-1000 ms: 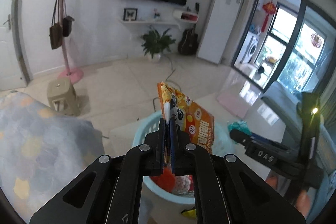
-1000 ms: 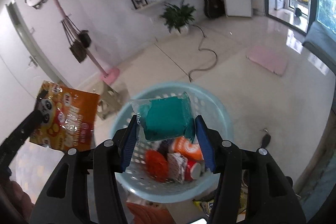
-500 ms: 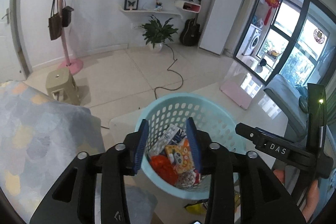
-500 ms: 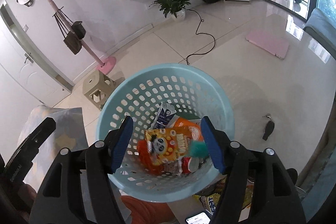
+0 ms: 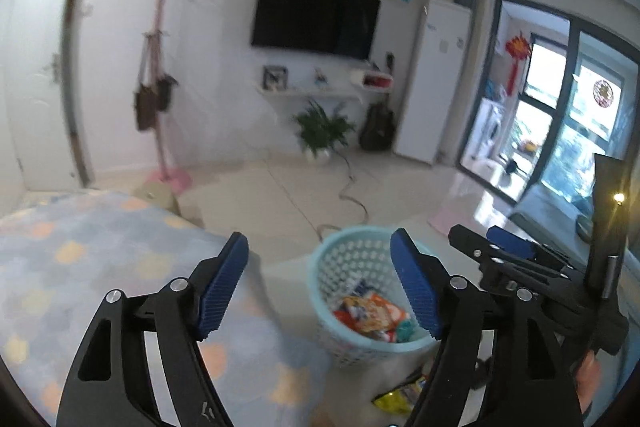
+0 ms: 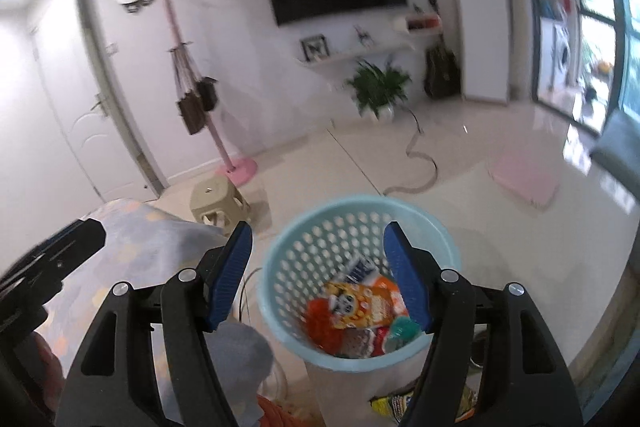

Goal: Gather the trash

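I hold my left gripper spread wide and it holds nothing; my right gripper is also spread wide with nothing in it. The light blue perforated plastic basket stands below both, seen between the 2 blue pads. Inside it lies the orange snack bag with panda face among other wrappers.
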The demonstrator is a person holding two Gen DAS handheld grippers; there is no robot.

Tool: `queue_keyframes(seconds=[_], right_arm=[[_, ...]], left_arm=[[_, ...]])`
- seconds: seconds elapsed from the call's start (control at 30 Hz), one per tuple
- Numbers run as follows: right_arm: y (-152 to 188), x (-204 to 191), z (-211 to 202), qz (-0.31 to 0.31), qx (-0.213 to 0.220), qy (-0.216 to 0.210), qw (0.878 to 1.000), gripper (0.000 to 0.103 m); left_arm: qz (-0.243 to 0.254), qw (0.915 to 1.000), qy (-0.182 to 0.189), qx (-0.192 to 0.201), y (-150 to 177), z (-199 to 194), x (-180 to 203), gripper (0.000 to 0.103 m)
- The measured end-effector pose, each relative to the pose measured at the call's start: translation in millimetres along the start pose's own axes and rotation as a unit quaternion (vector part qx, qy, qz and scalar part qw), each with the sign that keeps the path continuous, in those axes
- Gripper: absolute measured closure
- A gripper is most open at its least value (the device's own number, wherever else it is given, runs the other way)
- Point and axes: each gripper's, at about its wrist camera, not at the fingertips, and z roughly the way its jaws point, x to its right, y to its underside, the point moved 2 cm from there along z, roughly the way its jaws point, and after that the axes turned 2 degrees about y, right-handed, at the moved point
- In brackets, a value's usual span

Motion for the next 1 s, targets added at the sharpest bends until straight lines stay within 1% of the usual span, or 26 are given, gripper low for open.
queue_keyframes(seconds=[0.07,0.13,0.23,0.3,0.53,0.6,0.73,1.0], right_arm=[[3,-18,-9,-0.024,0.011,0.013,1.0,0.038],[8,-39,-20,-0.05,0.028,0.043,0.997,0.038],[13,-59,-37,-0.064,0.05,0.038,0.996,0.038],[16,-68,-46,-0.07,0.061,0.04,0.995,0.038],[28,-84,-56,-0.078,0.066,0.042,0.994,0.038],[30,-87,-56,-0.083,0.069,0.049,0.993,0.038],[32,-91,-56,-0.09,0.069,0.05,0.992,0.038],[34,-100,-50,-0.098,0.067,0.046,0.992,0.038]], left_arm=[[-0.005,0.9997,-0.021,0.009,6,-19,-5,0.026],[-0.013,0.9986,-0.046,0.02,12,-37,-13,0.023],[-0.015,0.9938,-0.102,0.041,21,-64,-25,0.018],[-0.014,0.9916,-0.121,0.043,25,-73,-29,0.016],[-0.038,0.9887,-0.141,0.033,38,-85,-47,0.015],[-0.043,0.9877,-0.147,0.032,40,-88,-51,0.015],[-0.044,0.9856,-0.159,0.034,44,-91,-52,0.015],[-0.05,0.9847,-0.163,0.034,50,-92,-53,0.015]])
